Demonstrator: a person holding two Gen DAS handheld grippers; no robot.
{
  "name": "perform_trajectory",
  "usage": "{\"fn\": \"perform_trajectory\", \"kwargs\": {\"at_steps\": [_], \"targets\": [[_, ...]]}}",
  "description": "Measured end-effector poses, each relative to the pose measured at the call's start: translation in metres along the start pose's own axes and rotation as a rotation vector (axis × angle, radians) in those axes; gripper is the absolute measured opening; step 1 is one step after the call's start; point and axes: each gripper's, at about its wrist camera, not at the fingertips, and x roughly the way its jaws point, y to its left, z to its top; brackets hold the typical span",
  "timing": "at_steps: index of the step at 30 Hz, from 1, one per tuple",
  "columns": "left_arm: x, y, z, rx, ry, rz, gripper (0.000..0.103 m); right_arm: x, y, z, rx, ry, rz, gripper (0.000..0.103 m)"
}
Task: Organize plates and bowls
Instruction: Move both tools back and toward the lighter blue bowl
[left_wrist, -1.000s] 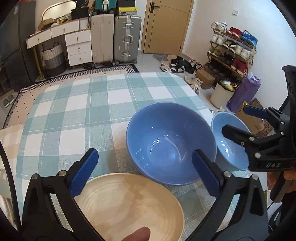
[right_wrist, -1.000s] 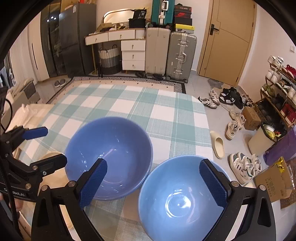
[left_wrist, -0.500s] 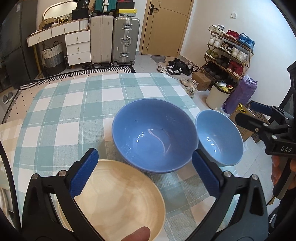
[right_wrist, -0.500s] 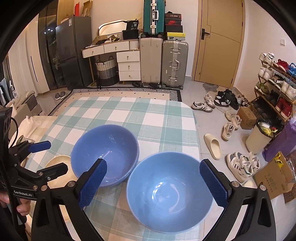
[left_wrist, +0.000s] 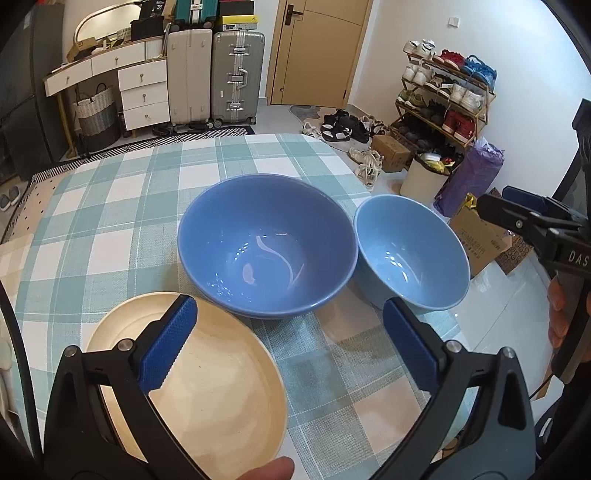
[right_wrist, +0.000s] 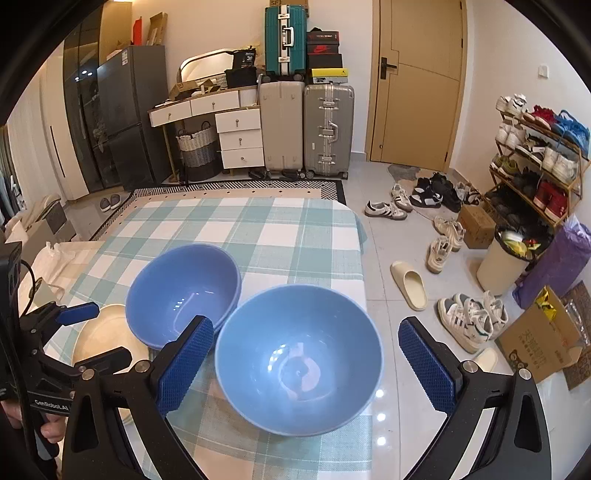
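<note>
1. Three dishes sit on the worktop (left_wrist: 110, 192), which is covered with a teal and white checked cloth (right_wrist: 280, 236).
2. The large blue bowl (left_wrist: 266, 243) stands upright in the middle, and looks to be nested in a second bowl of the same colour.
3. The lighter blue bowl (left_wrist: 410, 254) stands upright just to its right, rims touching or nearly so, close to the worktop's right edge.
4. The cream plate (left_wrist: 207, 380) lies near and to the left, its far rim tucked just under the large blue bowl's side.
5. The left claw (left_wrist: 291, 347) is spread wide and holds nothing; its left pad (left_wrist: 168, 347) hangs over the cream plate, its right pad over bare cloth near the lighter blue bowl.
6. The right claw (right_wrist: 306, 369) is also spread wide and empty, hovering above the lighter blue bowl (right_wrist: 299, 358), whose rim sits between the two pads in the right wrist view.
7. A fingertip (left_wrist: 266, 470) shows at the bottom edge of the left wrist view.
8. Suitcases (right_wrist: 306, 129), a shoe rack (left_wrist: 447, 92) and scattered shoes stand on the floor beyond.
</note>
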Motion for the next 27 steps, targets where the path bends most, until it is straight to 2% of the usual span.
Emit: {"fn": "perform_trajectory", "kwargs": {"at_steps": [13,27], "targets": [[0.018,-0.032,-0.004,0.006,0.021,-0.090,0.098,0.018,-0.033,-0.013,0.048,0.036,-0.023,0.102],[0.054,-0.062,-0.003,0.008,0.049,-0.102,0.091,0.051,-0.066,-0.029,0.088,0.086,-0.026,0.102]]}}
